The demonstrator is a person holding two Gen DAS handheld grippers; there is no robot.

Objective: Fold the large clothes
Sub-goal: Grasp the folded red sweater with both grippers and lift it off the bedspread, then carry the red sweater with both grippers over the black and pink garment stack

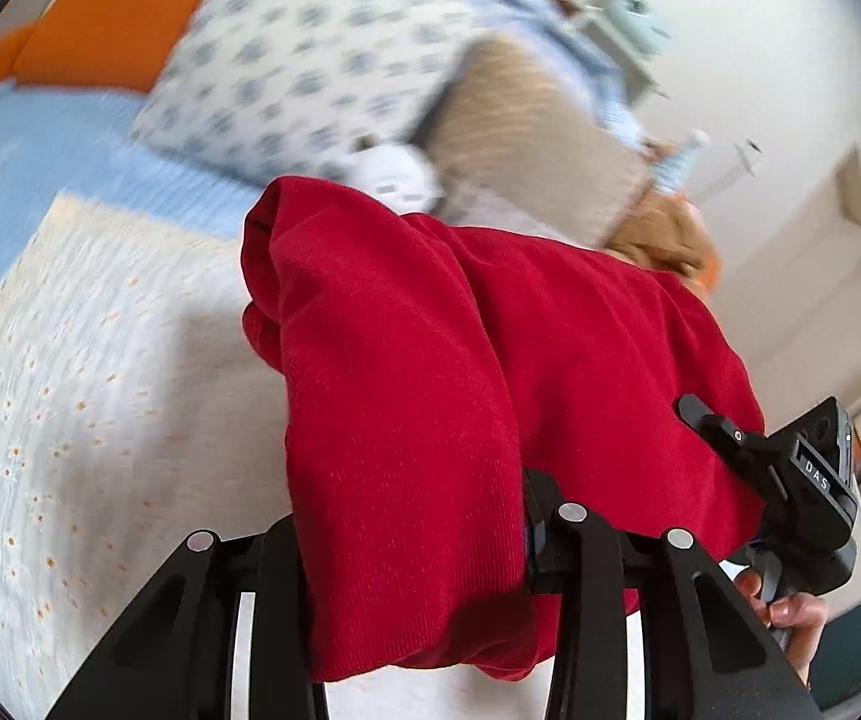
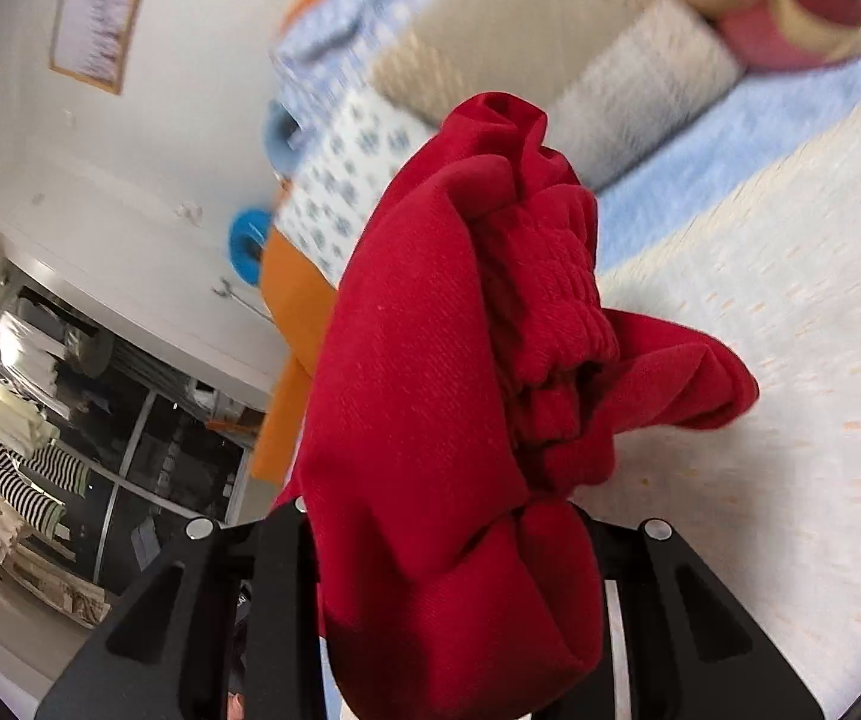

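Bed (image 1: pixel 100 420): pale eyelet cover, blue sheet (image 1: pixel 22 168), patterned pillow (image 1: pixel 310 60), possibly cushions (image 1: pixel 526 138).

Matt red knit garment (image 1: pixel 430 408), matt black plastic tool (image 1: pixel 418 540)

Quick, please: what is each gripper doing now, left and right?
Left gripper: closed on the red garment.
Right gripper: closed on the same red garment.
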